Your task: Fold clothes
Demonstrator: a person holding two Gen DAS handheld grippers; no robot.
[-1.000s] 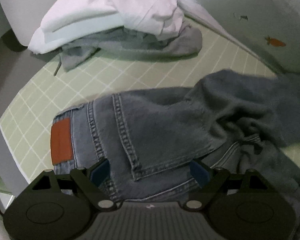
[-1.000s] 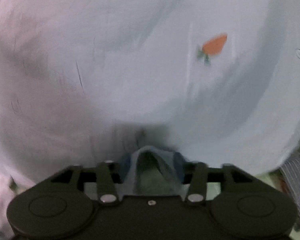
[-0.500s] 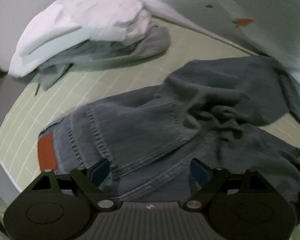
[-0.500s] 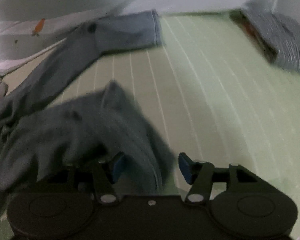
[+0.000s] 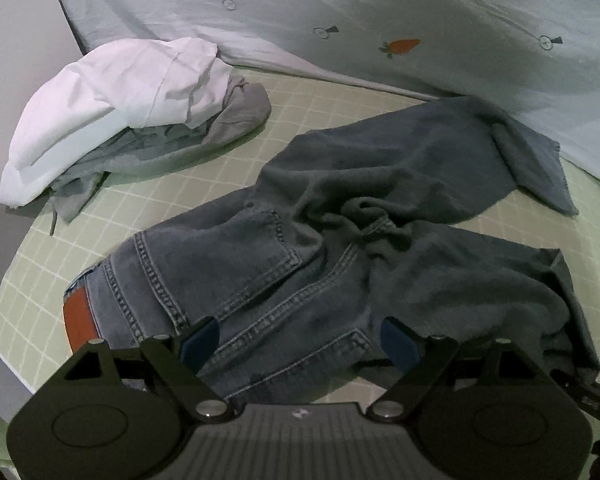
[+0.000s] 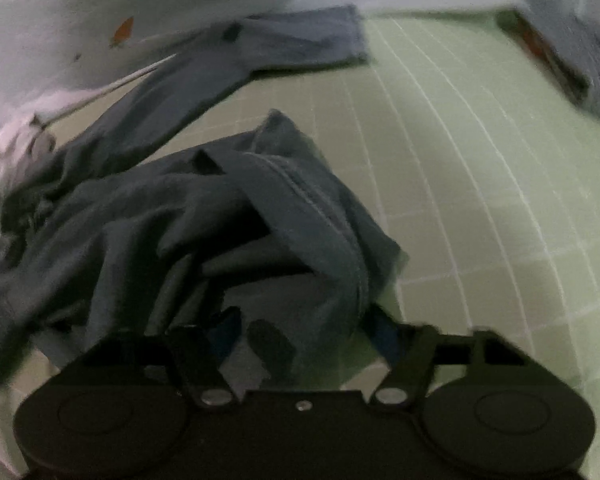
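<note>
Left hand-held gripper [image 5: 300,340]: black body, blue finger pads [image 5: 200,338], silver pivot screws, ribbed grey centre.

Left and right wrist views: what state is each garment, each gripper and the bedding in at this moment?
jeans: unfolded, crumpled, legs splayed on the green grid mat.
white garment: heaped on the grey garment.
carrot-print sheet: bunched along the mat's far edge.
folded striped item: lying flat, blurred.
left gripper: jaws open over the waistband.
right gripper: jaws open around a jeans leg.

Home bedroom: carrot-print duvet [image 5: 380,20], laundry pile [image 5: 132,100] (grid-check bedsheet [image 6: 480,200]).
</note>
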